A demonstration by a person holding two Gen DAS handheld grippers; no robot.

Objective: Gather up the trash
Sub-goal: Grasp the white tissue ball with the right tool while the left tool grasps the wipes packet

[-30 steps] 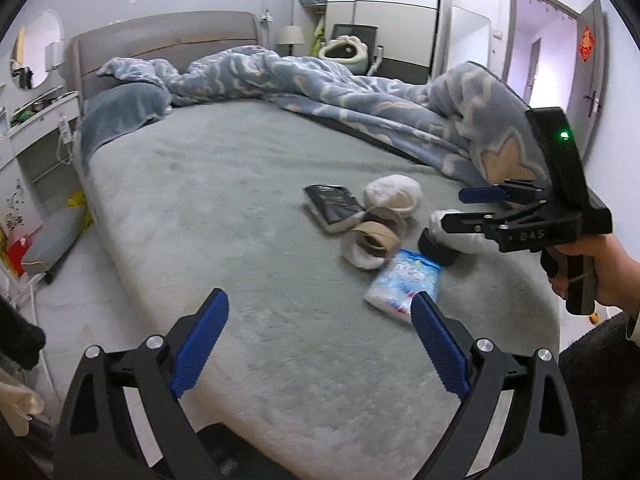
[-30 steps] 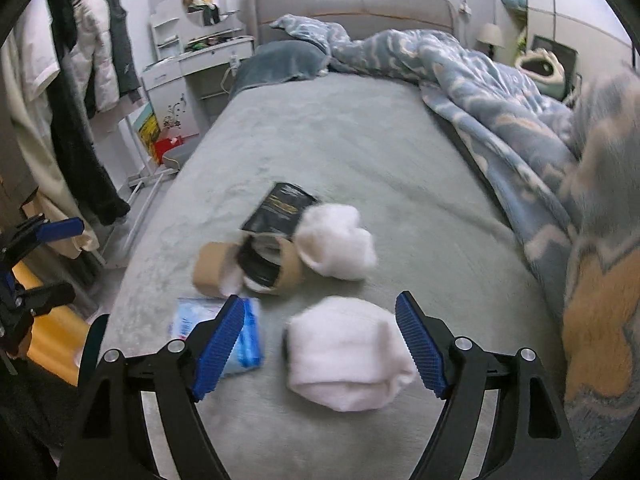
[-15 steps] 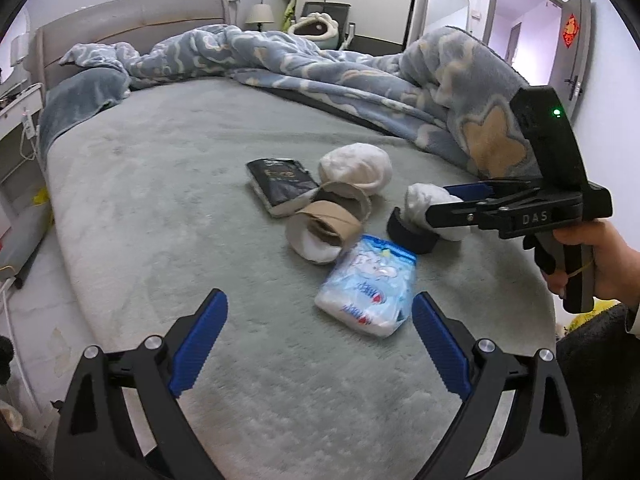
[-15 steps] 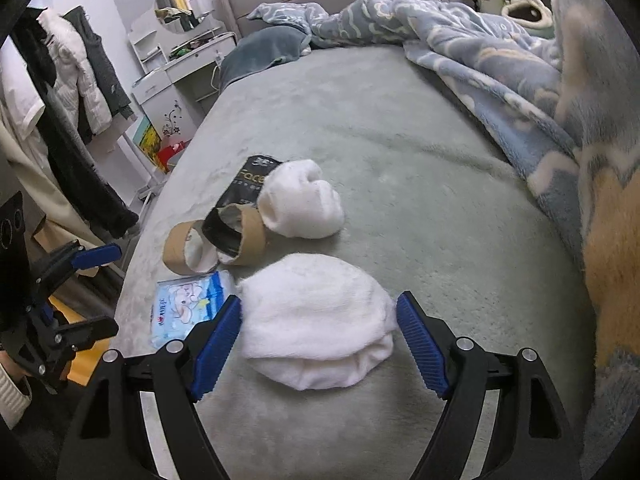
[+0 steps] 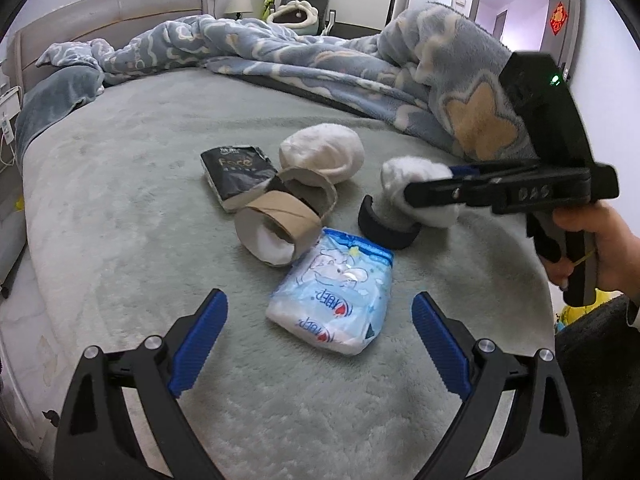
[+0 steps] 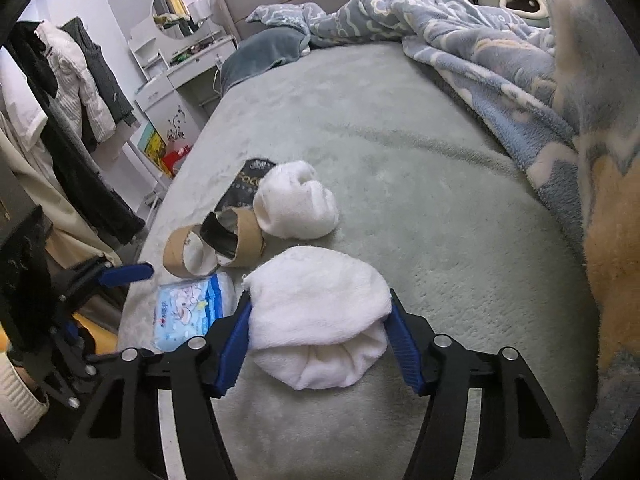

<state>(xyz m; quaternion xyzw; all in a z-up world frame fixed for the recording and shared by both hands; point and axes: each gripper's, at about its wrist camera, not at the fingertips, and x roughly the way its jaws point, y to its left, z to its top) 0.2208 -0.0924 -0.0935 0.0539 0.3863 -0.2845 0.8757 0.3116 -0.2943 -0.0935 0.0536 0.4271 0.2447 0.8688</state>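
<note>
Our left claw (image 5: 318,342) is spread wide above the grey plush bed (image 5: 132,200), and the blue-and-white plastic tissue pack (image 5: 334,300) lies between its fingers. Beyond it lie two brown cardboard rolls (image 5: 280,224) and a flat black packet (image 5: 236,174). Our right claw (image 6: 320,340) pinches the white fluffy rolled sock (image 6: 320,316) with both blue pads, just right of the tissue pack.

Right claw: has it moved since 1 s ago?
Yes. In the left wrist view the right claw has come down and forward over the white sock, nearer the tissue pack on the bed, and closed on the sock.
</note>
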